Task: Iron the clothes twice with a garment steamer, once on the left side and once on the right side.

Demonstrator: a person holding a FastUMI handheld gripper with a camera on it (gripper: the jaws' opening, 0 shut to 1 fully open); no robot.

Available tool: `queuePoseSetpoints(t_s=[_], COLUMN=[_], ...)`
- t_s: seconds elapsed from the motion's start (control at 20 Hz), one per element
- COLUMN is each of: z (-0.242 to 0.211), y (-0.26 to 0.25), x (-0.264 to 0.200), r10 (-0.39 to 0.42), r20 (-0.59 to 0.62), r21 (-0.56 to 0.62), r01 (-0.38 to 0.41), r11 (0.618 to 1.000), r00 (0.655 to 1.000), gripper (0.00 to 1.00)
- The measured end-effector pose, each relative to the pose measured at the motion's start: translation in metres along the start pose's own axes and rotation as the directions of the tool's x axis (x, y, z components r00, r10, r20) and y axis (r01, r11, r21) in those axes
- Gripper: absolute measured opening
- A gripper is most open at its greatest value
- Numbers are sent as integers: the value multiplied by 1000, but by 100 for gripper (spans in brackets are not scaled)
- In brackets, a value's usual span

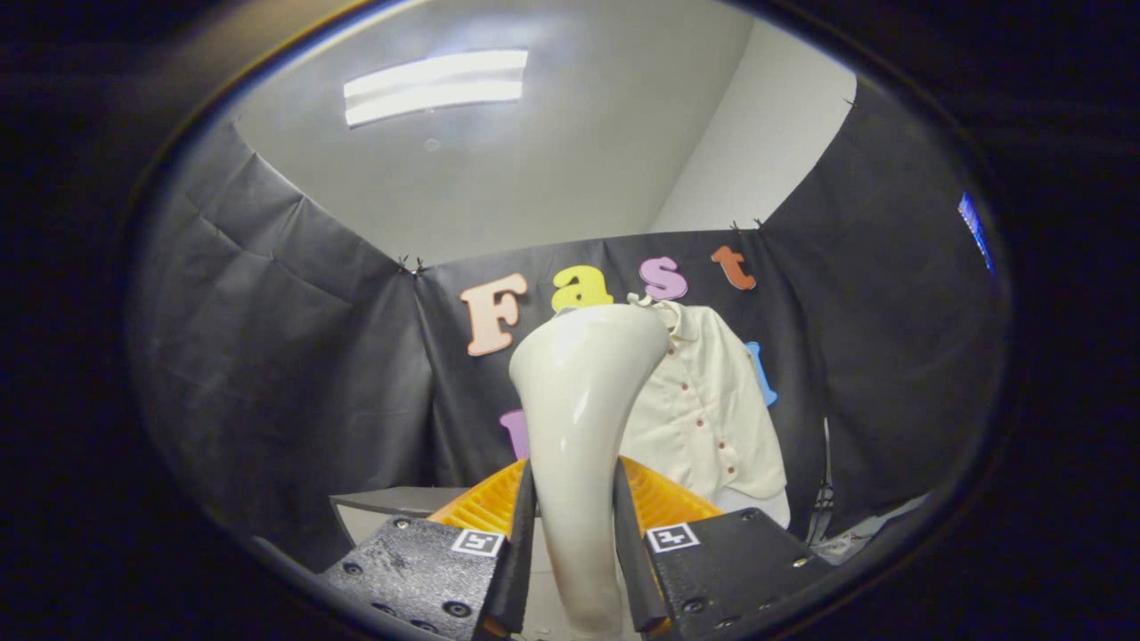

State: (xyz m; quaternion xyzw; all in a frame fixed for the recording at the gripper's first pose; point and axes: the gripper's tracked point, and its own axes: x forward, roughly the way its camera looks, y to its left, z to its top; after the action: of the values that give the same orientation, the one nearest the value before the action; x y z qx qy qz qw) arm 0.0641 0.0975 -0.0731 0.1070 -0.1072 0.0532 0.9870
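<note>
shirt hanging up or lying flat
Hanging up: the cream shirt drapes down against the booth wall beyond the steamer, which the gripper is shut on.

I am clamping the garment steamer (579, 427) between both fingers of my gripper (574, 570), its head rising upright ahead. The shirt (712, 409) is hanging beyond it, slightly right, against the booth wall (294, 338).

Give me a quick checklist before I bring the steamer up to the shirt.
1. Hand-held gripper shut on steamer: ok, a finger on each side.
2. Steamer upright between the fingers: ok.
3. Shirt hanging on the wall beyond the steamer: ok.
4. Steamer head touching shirt: not ok, still short of it.
5. Shirt front facing us, buttons visible: ok.
6. Steam running: cannot tell.
</note>
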Motion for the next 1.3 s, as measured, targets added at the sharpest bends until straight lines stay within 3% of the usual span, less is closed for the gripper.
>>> queuePoseSetpoints(t_s=[0.85,1.3], z=[-90,-96], y=[-18,-14], x=[-25,-26], r10=[-10,3], r20=[-124,-141], r21=[24,52], r01=[13,4], r11=[1000,999], r00=[992,990], gripper=[45,45])
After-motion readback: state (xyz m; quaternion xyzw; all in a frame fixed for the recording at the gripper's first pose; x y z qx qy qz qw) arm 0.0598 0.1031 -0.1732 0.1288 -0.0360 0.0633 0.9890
